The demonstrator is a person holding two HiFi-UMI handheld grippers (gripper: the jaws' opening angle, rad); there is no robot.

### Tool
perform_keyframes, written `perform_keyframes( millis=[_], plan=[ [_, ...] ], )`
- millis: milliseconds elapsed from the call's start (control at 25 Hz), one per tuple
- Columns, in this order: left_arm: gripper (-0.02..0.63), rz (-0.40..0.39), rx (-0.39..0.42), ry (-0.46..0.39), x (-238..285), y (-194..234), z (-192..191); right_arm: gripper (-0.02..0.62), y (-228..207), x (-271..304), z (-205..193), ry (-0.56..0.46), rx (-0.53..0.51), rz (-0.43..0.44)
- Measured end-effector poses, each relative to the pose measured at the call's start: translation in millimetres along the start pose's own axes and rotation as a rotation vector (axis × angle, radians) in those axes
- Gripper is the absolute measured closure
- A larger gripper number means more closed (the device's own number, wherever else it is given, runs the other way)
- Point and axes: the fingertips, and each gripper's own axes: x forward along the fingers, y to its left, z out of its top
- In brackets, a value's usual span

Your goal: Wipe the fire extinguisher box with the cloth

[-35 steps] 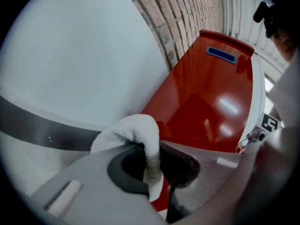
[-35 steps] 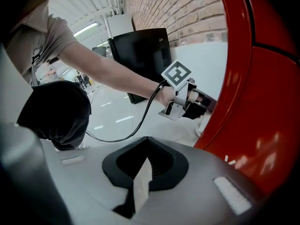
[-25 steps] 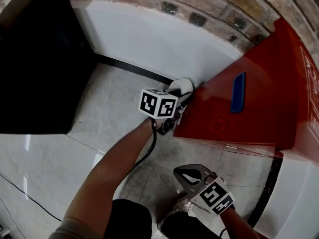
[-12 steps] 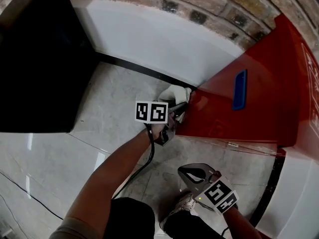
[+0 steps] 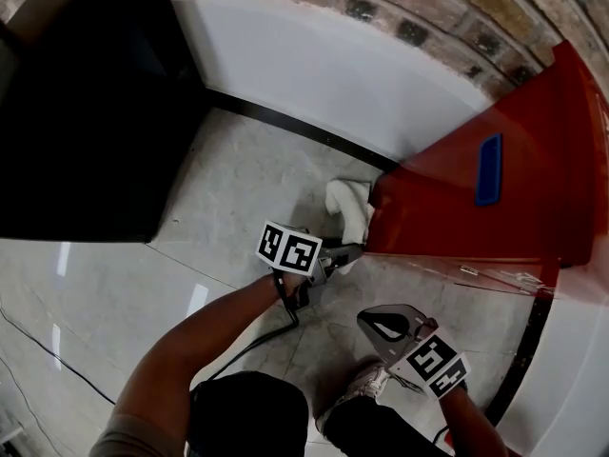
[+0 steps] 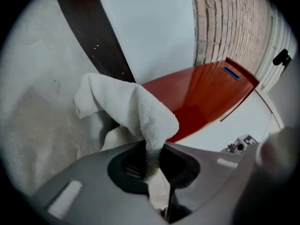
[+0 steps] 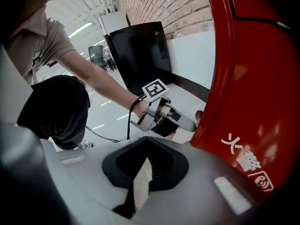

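Note:
The red fire extinguisher box (image 5: pixel 495 208) stands at the right of the head view, with a blue handle (image 5: pixel 489 169) on its face. A white cloth (image 5: pixel 348 212) hangs against the box's lower left corner, just above the floor. My left gripper (image 5: pixel 344 252) is shut on the cloth (image 6: pixel 126 109), which drapes forward over its jaws, with the red box (image 6: pixel 201 95) right behind. My right gripper (image 5: pixel 373 320) is held lower, apart from the box, shut with nothing in it. In the right gripper view the red box (image 7: pixel 248 78) fills the right side and the left gripper (image 7: pixel 164 116) is at its edge.
A tall black cabinet (image 5: pixel 86 112) stands to the left. A white wall panel with a black skirting strip (image 5: pixel 285 127) runs behind, under a brick wall (image 5: pixel 428 17). A black cable (image 5: pixel 247 346) trails from the left gripper over the tiled floor. A shoe (image 5: pixel 366 384) is beside the right gripper.
The left gripper has moved down the box's left edge with the cloth, from near mid-height to the bottom corner by the floor. The right gripper has barely moved.

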Motion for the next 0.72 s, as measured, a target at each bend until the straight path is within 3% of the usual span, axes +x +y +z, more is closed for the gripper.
perform_keyframes(
  millis=[200,520,600,720],
  plan=[
    [0.560,-0.039,0.219,0.187,-9,-41,-28,0.571,-9,-9,0,0.009,-0.013,-0.017],
    [0.560,0.030,0.856,0.361,-49,-117,-12,0.571,-6,-29,44,-0.130,-0.073,-0.005],
    [0.560,0.050,0.938,0.360,-58,-138,-5,0.571,-1,-41,59,-0.161,-0.094,-0.007],
    [0.560,0.089,0.981,0.339,-74,-173,10,0.571,14,-64,83,-0.185,-0.114,-0.006]
  ],
)
